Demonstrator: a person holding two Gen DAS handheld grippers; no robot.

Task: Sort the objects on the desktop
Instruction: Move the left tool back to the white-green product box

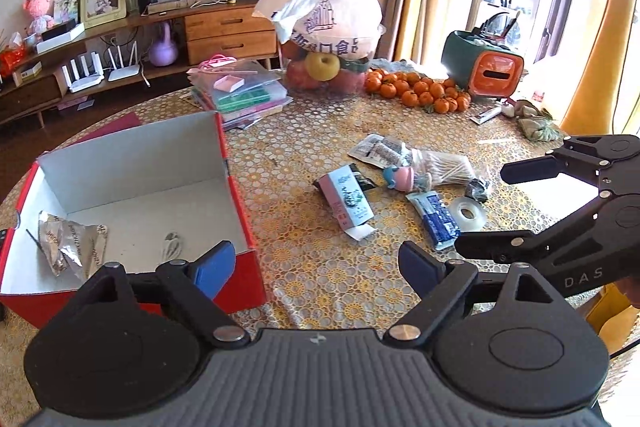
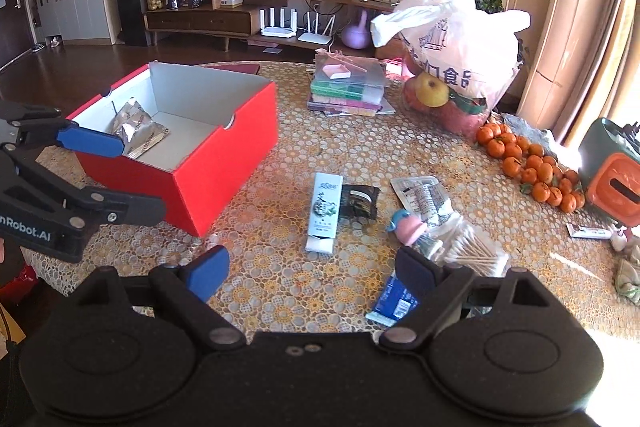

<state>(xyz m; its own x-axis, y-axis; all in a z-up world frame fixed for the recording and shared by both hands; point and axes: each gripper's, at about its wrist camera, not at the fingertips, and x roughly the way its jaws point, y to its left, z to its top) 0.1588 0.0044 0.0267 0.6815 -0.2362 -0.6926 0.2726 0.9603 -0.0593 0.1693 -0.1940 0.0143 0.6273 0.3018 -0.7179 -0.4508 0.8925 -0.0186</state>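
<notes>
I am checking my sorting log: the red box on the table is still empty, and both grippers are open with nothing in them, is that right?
Not quite: the red box is not empty. The right wrist view shows a crumpled silver foil packet lying inside it. The rest holds: the left gripper and the right gripper are open with nothing between their fingers.

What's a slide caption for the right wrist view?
Open right gripper hovers over scattered desktop items beside a red box.

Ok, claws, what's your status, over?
Left claw open, empty. Right claw open, empty. Red box holds foil packets. Small items loose on table.
</notes>
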